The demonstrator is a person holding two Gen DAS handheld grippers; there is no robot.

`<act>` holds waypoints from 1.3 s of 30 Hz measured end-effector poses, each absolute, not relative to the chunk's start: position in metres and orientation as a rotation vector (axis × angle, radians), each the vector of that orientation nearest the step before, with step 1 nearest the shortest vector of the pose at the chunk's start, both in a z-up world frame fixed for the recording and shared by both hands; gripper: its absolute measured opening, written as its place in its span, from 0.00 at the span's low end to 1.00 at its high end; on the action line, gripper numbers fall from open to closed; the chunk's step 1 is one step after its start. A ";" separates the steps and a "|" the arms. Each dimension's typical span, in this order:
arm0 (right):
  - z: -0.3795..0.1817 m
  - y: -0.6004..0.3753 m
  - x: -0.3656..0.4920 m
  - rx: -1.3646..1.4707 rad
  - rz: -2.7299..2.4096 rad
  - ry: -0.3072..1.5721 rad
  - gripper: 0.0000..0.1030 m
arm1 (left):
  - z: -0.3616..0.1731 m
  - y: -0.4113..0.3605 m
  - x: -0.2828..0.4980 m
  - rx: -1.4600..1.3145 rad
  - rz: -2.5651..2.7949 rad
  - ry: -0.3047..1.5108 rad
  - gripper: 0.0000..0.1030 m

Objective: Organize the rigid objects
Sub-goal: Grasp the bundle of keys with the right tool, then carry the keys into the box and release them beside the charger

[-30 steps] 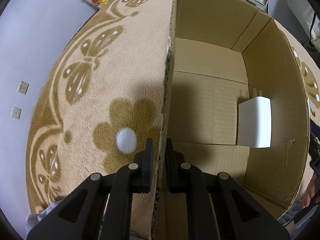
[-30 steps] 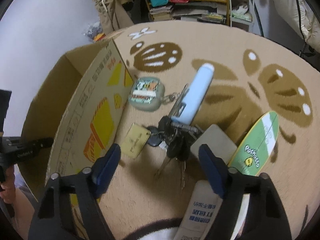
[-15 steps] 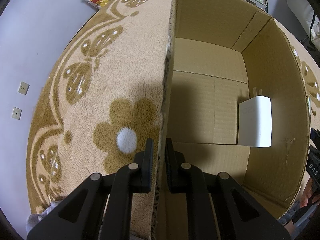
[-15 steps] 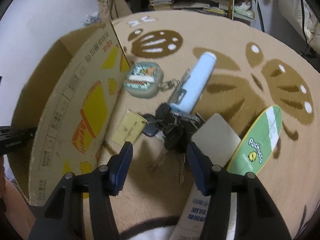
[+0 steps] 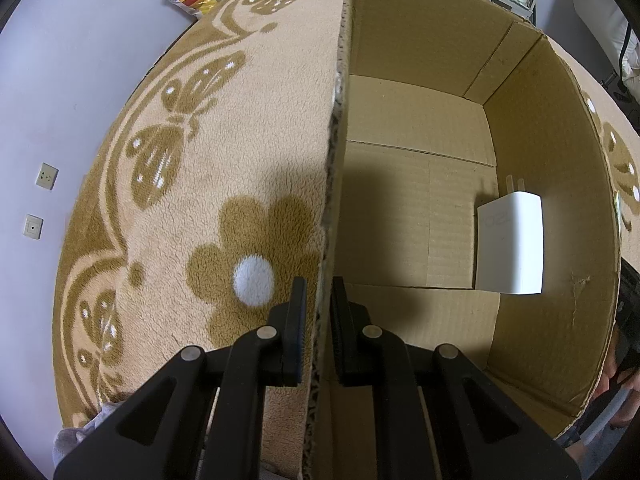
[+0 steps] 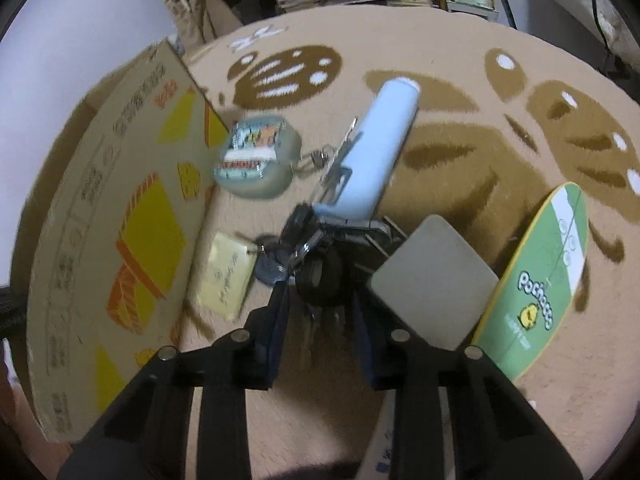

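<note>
The near wall of the cardboard box (image 5: pixel 326 184) is pinched between the fingers of the left gripper (image 5: pixel 318 300), so the box is steadied on the patterned rug (image 5: pixel 224 160). Inside it a white charger (image 5: pixel 510 242) is seen lying against the right wall. The bunch of keys (image 6: pixel 316 268) lies on the rug just outside the box's printed side, directly ahead of the right gripper (image 6: pixel 318 312), which is the nearer tool. Its blue-padded fingers are spread on either side of the bunch, not yet visibly pressed onto it. The bunch's long axis, with the pale blue tube (image 6: pixel 374 152) attached, runs away from the gripper, roughly along its fingers.
</note>
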State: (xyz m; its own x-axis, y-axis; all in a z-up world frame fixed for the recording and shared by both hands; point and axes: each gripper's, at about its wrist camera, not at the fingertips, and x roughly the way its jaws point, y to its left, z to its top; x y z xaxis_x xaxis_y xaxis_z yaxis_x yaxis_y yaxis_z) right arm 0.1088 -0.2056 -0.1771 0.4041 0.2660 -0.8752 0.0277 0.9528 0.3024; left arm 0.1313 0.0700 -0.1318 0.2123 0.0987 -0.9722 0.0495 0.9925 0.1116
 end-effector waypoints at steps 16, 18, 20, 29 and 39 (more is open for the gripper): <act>-0.163 -0.198 0.095 0.200 0.108 1.081 0.10 | -0.132 0.069 0.132 0.126 0.033 1.358 0.11; -0.155 -0.199 0.091 0.203 0.103 1.062 0.10 | -0.131 0.069 0.132 0.127 0.032 1.358 0.11; -0.143 -0.199 0.089 0.189 0.090 1.026 0.10 | -0.131 0.069 0.132 0.125 0.033 1.359 0.11; -0.126 -0.198 0.092 0.169 0.087 0.978 0.07 | -0.131 0.069 0.131 0.129 0.032 1.358 0.11; -0.109 -0.198 0.086 0.172 0.085 0.920 0.07 | -0.131 0.071 0.133 0.120 0.031 1.362 0.11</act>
